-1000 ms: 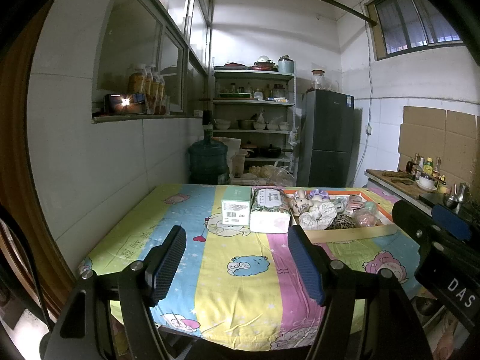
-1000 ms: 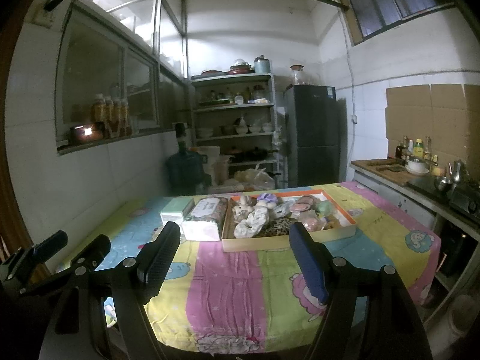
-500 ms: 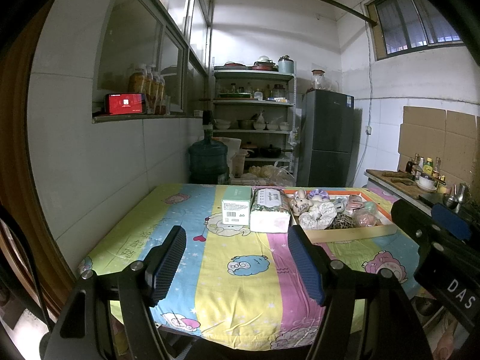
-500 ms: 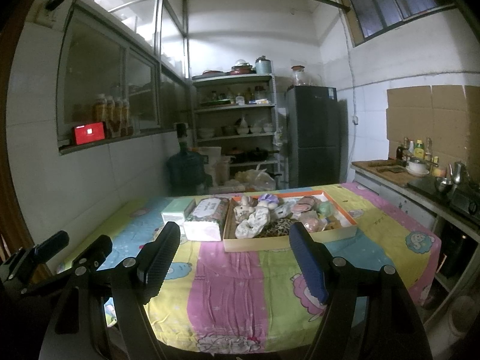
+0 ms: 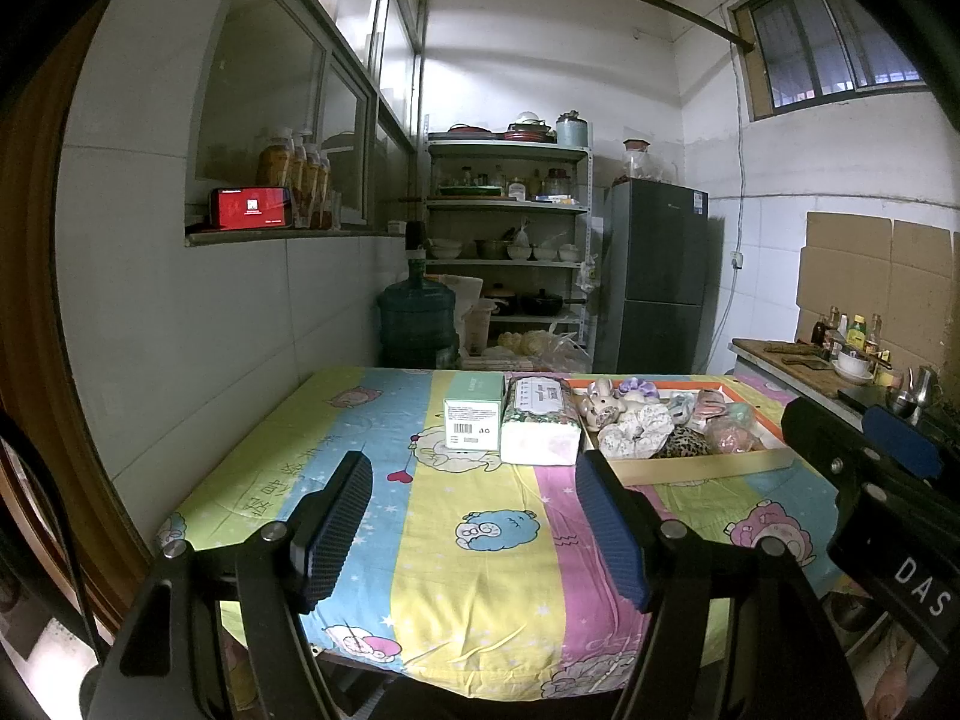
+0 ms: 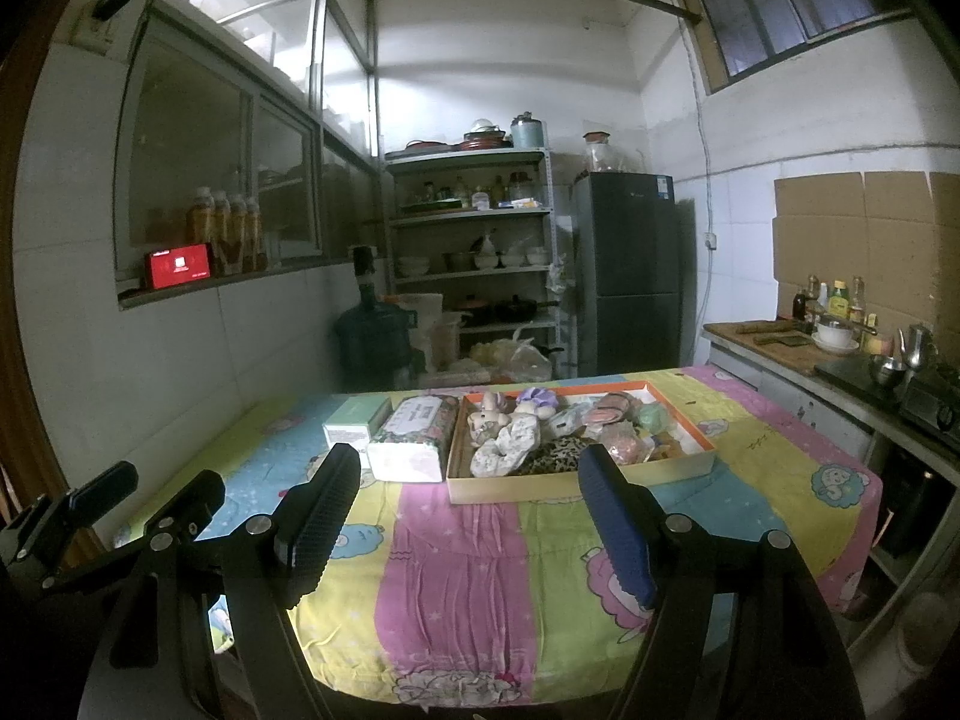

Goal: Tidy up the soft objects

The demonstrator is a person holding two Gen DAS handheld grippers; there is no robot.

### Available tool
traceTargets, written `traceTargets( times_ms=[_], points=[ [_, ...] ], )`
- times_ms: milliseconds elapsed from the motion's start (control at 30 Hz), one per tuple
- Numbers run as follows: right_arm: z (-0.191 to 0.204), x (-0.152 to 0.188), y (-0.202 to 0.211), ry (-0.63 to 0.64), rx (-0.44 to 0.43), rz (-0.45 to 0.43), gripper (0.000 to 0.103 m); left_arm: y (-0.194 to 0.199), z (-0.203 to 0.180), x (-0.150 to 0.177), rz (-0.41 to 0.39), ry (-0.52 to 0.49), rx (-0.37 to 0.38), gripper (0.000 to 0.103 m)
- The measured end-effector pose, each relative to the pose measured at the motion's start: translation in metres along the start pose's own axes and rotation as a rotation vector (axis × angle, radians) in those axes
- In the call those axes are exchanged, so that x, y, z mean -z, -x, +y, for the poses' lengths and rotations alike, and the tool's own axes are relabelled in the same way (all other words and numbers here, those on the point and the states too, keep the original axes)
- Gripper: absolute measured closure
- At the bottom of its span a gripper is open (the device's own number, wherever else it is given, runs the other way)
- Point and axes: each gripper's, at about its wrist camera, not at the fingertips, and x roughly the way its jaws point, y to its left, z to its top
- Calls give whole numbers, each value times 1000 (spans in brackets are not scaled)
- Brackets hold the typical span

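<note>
- The left gripper point(image 5: 474, 504) hangs above the near part of the table point(image 5: 480, 588), jaws spread wide with nothing between them
- The right gripper point(image 6: 468, 501) is likewise wide apart and empty, over the striped cloth
- The soft toys point(image 6: 510, 444) lie heaped in a shallow cardboard tray point(image 6: 576, 483) at the far side of the table
- A tissue pack point(image 6: 411, 435) touches the tray's left wall, with a green box point(image 6: 354, 420) just beside it

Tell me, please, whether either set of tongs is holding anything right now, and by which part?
Nothing is held. The left tongs and right tongs both stand open and empty above the tablecloth, short of the tray of soft items.
</note>
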Motion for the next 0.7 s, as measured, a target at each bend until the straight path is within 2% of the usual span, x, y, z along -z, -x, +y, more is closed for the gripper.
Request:
traceTargets(
  times_ms=[700],
  points=[
    [2, 1, 0, 1, 1, -1, 26, 0, 0, 0, 0, 0, 0, 33]
  ],
)
